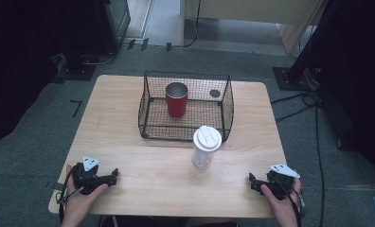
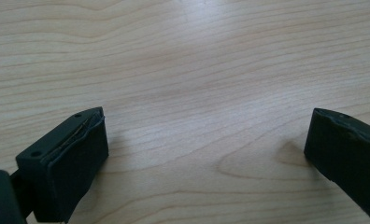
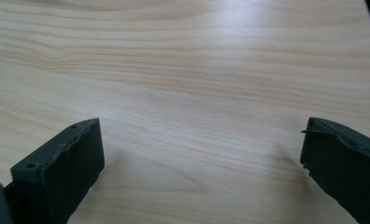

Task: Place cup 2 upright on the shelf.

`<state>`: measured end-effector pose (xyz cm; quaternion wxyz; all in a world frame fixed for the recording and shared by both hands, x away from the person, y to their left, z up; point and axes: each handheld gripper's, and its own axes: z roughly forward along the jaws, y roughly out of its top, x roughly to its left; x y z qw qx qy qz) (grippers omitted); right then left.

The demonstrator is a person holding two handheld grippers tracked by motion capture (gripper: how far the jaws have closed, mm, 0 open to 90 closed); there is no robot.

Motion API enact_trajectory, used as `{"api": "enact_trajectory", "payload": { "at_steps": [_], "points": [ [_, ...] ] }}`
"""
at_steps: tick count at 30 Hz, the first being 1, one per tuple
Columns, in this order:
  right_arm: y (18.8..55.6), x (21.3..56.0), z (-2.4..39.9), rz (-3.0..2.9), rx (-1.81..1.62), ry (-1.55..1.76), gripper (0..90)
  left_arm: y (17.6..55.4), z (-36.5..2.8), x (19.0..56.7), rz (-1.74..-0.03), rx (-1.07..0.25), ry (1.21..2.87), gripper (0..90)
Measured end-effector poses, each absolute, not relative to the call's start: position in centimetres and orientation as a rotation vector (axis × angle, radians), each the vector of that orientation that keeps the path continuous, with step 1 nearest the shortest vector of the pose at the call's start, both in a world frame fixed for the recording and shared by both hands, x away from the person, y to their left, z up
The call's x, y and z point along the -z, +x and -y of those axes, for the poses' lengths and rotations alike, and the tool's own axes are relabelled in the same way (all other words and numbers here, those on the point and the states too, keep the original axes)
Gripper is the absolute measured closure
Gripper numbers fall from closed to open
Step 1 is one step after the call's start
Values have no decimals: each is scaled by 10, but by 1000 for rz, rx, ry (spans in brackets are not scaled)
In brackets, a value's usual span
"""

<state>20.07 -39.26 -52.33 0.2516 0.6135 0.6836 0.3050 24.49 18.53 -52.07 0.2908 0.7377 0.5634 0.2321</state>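
- Left gripper [image 1: 111,177] held in the person's left hand [image 1: 81,201], low over the near left part of the tabletop [image 1: 152,175]; fingers point toward the table's middle.
- Left gripper view: its fingers [image 2: 75,158] wide apart, nothing between them, just bare wood grain under and ahead of them.
- Right gripper [image 1: 253,182] held in the right hand [image 1: 282,205] at the near right edge, fingers pointing inward toward the left gripper; the two are well apart.
- Right gripper view: fingers [image 3: 66,163] spread wide too, gap empty, light wood below.
- Grey three-cornered plate on top of each gripper, cable trailing back along each wrist.
- White lidded cup [image 1: 206,146] stands upright ahead of both grippers, between them and nearer the right fingers; not touched by either.
- Cup sits just in front of the near right corner of the black wire basket [image 1: 150,125], close to its front wall; can't tell if touching.
- Red tumbler [image 1: 176,100] upright inside the basket, open top, beyond the cup and farther from the fingers, toward the left of the cup.
- Small dark round spot [image 1: 215,93] seen through the basket's mesh at far right; too small to tell what it is.
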Motion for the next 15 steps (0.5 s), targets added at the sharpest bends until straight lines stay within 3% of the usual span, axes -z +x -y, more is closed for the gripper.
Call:
{"api": "enact_trajectory", "payload": {
  "at_steps": [15],
  "points": [
    [194, 500, 361, -1886, -940, 1550, 0, 248, -181, 521, -1479, -609, 1978, 2]
  ]
}}
